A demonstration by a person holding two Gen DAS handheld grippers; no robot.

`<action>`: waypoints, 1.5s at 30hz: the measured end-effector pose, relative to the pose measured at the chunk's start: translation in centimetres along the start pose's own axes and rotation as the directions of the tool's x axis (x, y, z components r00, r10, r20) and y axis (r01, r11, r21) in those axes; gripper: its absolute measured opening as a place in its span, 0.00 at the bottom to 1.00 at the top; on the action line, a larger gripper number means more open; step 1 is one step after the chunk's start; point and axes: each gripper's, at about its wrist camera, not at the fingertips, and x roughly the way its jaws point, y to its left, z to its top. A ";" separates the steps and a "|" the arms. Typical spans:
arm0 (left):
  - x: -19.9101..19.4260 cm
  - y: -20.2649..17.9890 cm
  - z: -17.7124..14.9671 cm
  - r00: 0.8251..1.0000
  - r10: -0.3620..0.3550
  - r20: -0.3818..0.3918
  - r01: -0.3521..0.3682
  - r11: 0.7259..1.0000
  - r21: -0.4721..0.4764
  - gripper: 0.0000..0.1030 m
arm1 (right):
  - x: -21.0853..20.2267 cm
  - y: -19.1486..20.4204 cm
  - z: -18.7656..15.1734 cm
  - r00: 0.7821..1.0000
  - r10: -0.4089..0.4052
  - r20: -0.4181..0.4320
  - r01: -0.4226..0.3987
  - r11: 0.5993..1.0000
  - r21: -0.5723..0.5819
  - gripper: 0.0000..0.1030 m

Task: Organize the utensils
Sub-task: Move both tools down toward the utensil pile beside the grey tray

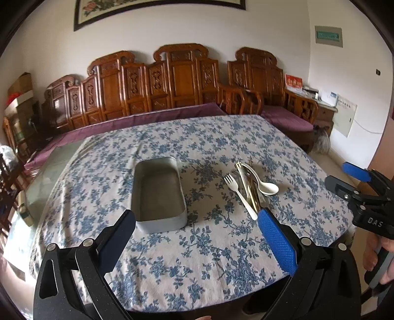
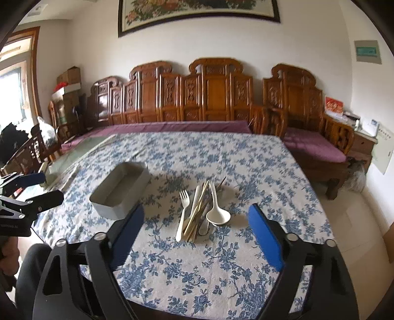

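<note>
While both grippers hang wide, nothing betw. jaws: left gripper (image 1: 197, 221) frames empty tin (image 1: 157, 194) mid-frame; right gripper (image 2: 197, 219) frames utensil pile (image 2: 199, 211) on counter (image 2: 197, 270).

Chopsticks (image 2: 197, 209) & a metal piece lie under the white spoon (image 2: 218, 214); can't tell what the metal is. Left gripper's finger (image 1: 277, 242) covers the fork (image 1: 240, 195) handle end. Wall picture (image 2: 197, 12) cut off at top edge.

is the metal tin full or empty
Empty: the metal tin shows a bare grey floor in both views, and the utensils lie piled on the tablecloth beside it.
</note>
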 end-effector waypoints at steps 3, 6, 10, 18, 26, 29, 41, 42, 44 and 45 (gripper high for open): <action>2.0 -0.7 0.2 0.999 -0.023 -0.031 0.023 1.000 0.012 0.94 | 2.3 -1.2 -0.4 0.999 -0.011 -0.041 0.012 1.000 0.015 0.80; 3.5 -1.4 0.3 0.997 -0.057 -0.057 0.058 0.998 0.020 0.94 | 4.2 -2.2 -0.9 0.997 -0.007 -0.081 0.009 1.000 0.029 0.74; 5.6 -2.9 0.3 0.993 -0.088 -0.078 0.092 0.994 0.054 0.93 | 6.9 -3.6 -1.5 0.991 -0.009 -0.135 0.016 0.999 0.047 0.68; 12.1 -5.8 0.4 0.978 -0.127 -0.167 0.142 0.987 0.081 0.73 | 11.7 -6.0 -0.5 0.981 -0.008 -0.196 0.025 0.996 0.088 0.61; 18.6 -6.8 0.0 0.955 -0.120 -0.270 0.142 0.988 0.065 0.58 | 17.0 -7.8 0.1 0.953 0.009 -0.301 0.006 0.999 0.047 0.59; 21.1 -6.7 0.2 0.938 -0.140 -0.316 0.156 0.988 0.025 0.54 | 17.8 -8.2 -0.2 0.949 0.005 -0.315 0.006 0.999 0.035 0.59; 26.5 -7.4 1.0 0.914 -0.161 -0.372 0.149 0.987 -0.060 0.30 | 18.8 -8.0 -1.4 0.944 0.029 -0.330 -0.019 0.999 0.032 0.59; 26.5 -7.3 1.0 0.913 -0.167 -0.373 0.154 0.986 -0.064 0.29 | 18.7 -8.1 -1.3 0.944 0.028 -0.329 -0.018 0.999 0.032 0.59; 26.4 -7.1 0.8 0.910 -0.169 -0.379 0.154 0.986 -0.072 0.29 | 18.6 -8.1 -1.3 0.945 0.019 -0.326 -0.012 1.000 0.024 0.59; 26.4 -7.0 0.8 0.909 -0.167 -0.383 0.152 0.986 -0.068 0.29 | 18.6 -8.2 -1.3 0.945 0.014 -0.326 -0.007 1.000 0.022 0.59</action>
